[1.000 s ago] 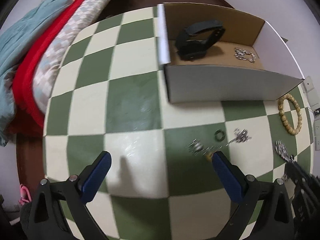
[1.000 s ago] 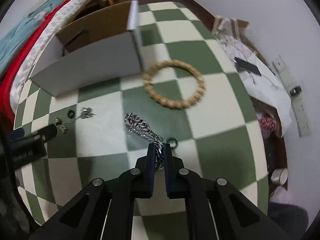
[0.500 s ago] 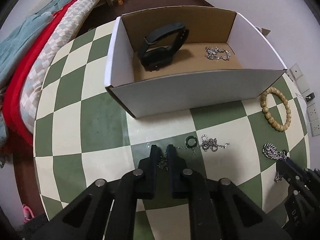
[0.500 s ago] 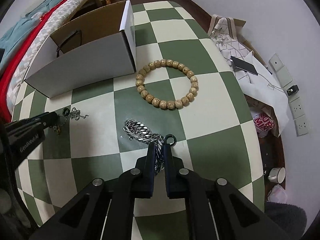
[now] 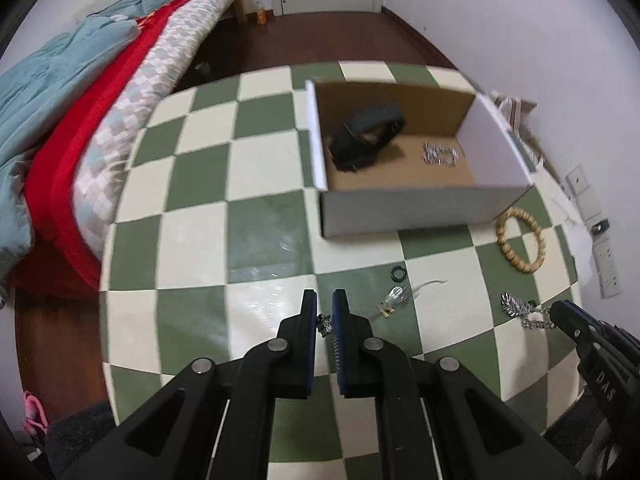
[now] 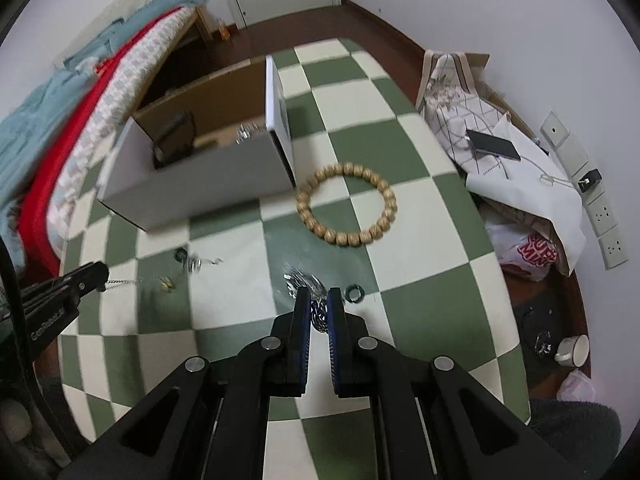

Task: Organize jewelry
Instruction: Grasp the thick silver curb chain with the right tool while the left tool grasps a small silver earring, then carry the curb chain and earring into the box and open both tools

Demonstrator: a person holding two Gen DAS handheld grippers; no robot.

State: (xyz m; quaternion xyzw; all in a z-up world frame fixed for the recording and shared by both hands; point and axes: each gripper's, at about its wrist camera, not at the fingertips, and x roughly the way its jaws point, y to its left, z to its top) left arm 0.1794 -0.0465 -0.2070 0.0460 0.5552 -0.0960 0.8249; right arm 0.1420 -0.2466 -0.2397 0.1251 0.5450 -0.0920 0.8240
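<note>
My left gripper (image 5: 323,312) is shut on a thin silver necklace (image 5: 394,296) that trails right to a dark ring (image 5: 398,273); it also shows in the right wrist view (image 6: 160,280). My right gripper (image 6: 319,308) is shut on a thick silver chain bracelet (image 6: 304,280), also visible in the left wrist view (image 5: 516,306). A wooden bead bracelet (image 6: 346,204) lies on the checkered table. The open cardboard box (image 5: 420,204) holds a black watch (image 5: 366,136) and a silver chain (image 5: 440,156).
A small black ring (image 6: 354,294) lies just right of my right gripper. A bed with red and teal blankets (image 5: 80,120) stands left of the table. Bags and a phone (image 6: 494,146) sit on the right by wall sockets.
Both grippers have lifted and pulled back with their chains. The left gripper, open a second ago, closed on the necklace and now draws it out to the left.
</note>
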